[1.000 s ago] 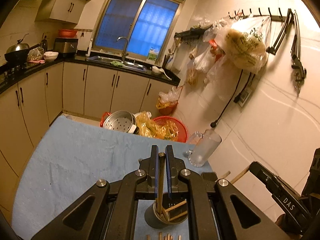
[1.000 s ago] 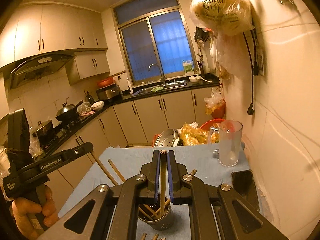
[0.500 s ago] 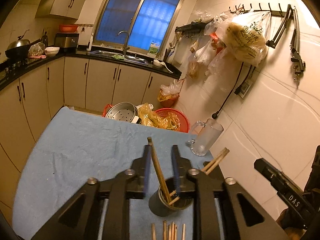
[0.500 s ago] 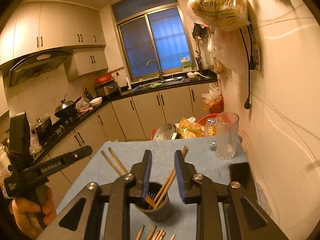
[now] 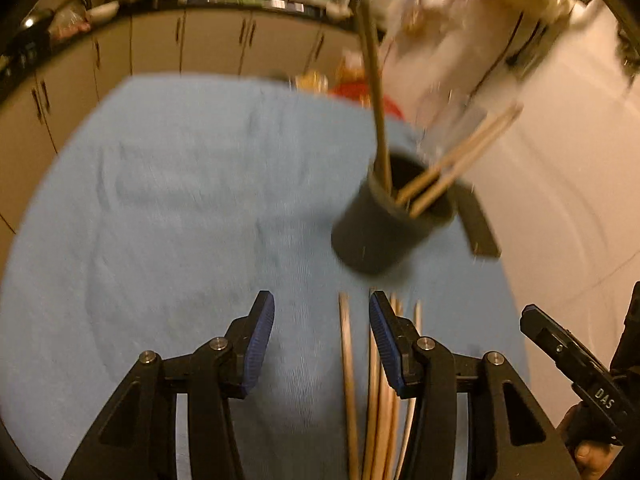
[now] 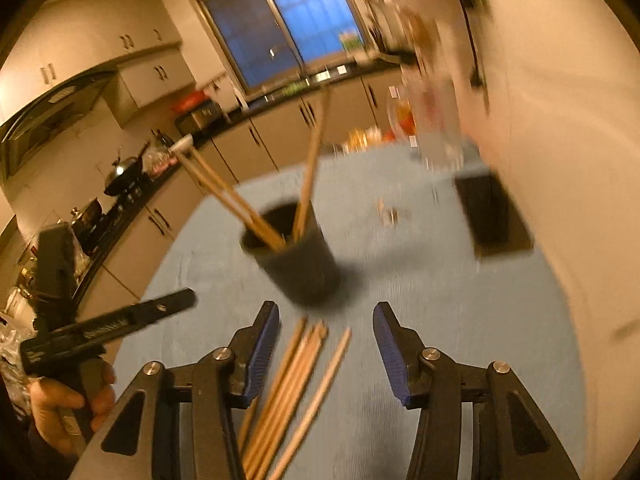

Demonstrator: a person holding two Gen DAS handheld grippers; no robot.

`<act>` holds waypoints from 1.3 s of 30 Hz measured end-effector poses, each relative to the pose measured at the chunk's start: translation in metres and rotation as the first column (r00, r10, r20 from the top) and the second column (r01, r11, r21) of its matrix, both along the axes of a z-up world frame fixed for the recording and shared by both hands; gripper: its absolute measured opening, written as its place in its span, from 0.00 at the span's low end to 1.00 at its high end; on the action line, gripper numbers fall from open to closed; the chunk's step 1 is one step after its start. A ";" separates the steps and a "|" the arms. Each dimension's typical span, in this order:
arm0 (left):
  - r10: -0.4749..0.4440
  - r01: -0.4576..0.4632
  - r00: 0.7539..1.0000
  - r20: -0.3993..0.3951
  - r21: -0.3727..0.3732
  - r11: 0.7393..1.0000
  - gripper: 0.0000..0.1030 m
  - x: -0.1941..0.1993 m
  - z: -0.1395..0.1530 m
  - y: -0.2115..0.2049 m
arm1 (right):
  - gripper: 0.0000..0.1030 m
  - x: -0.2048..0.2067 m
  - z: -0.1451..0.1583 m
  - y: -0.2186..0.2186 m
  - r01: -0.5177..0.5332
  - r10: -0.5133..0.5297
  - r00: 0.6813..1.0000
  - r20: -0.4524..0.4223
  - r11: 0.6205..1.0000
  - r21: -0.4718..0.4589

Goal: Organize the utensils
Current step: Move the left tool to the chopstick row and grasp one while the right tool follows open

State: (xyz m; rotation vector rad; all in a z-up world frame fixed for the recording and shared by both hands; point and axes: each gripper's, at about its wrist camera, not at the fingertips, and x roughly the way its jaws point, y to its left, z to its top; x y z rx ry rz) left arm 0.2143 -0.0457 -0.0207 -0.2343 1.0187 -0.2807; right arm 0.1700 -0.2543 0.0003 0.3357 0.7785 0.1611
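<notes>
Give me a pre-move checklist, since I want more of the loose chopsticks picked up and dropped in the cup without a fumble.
1. Left gripper open and empty: ok.
2. Right gripper open and empty: ok.
3. Cup upright on the blue cloth: ok; three chopsticks lean inside.
4. Loose chopsticks within reach: ok; the bundle lies on the cloth just in front of both grippers.
5. Single chopstick isolated for a clean grasp: not ok; most lie tightly together.
6. Sharp view for aiming: not ok; both wrist views are motion-blurred.
</notes>
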 end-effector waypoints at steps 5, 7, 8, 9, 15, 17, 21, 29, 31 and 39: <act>-0.038 0.040 0.998 -0.046 0.054 0.998 0.49 0.007 -0.022 -0.020 | 0.51 -0.005 -0.034 -0.007 0.013 -0.009 0.995 -0.102 0.999 0.043; -0.050 0.054 0.997 -0.065 0.063 0.997 0.48 0.013 -0.026 -0.028 | 0.51 -0.007 -0.039 -0.011 0.023 -0.016 0.993 -0.117 0.998 0.055; -0.053 0.058 0.996 -0.072 0.067 0.996 0.48 0.017 -0.028 -0.032 | 0.51 -0.008 -0.040 -0.012 0.029 -0.022 0.992 -0.122 0.998 0.055; -0.056 0.062 0.995 -0.077 0.074 0.995 0.47 0.021 -0.030 -0.037 | 0.51 -0.009 -0.042 -0.013 0.033 -0.026 0.992 -0.124 0.998 0.054; -0.066 0.078 0.993 -0.103 0.123 0.989 0.35 0.042 -0.040 -0.054 | 0.51 -0.009 -0.041 -0.017 0.038 -0.032 0.991 -0.126 0.998 0.044; -0.086 0.101 0.989 -0.123 0.125 0.987 0.17 0.045 -0.045 -0.060 | 0.51 -0.007 -0.040 -0.016 0.036 -0.030 0.991 -0.131 0.999 0.038; -0.138 0.153 0.985 -0.102 0.166 0.974 0.07 0.036 -0.054 -0.066 | 0.51 0.000 -0.042 -0.014 0.029 -0.025 0.989 -0.148 0.999 0.026; -0.131 0.146 0.984 -0.123 0.119 0.982 0.07 0.021 -0.054 -0.012 | 0.50 0.033 -0.064 0.030 -0.119 0.113 0.967 -0.228 0.993 -0.013; -0.125 0.138 0.985 -0.123 0.108 0.984 0.07 0.017 -0.054 -0.002 | 0.50 0.039 -0.073 0.050 -0.181 0.162 0.954 -0.252 0.982 -0.056; -0.111 0.123 0.987 -0.118 0.093 0.988 0.07 0.006 -0.055 0.018 | 0.49 0.035 -0.085 0.055 -0.210 0.103 0.942 -0.319 0.923 -0.322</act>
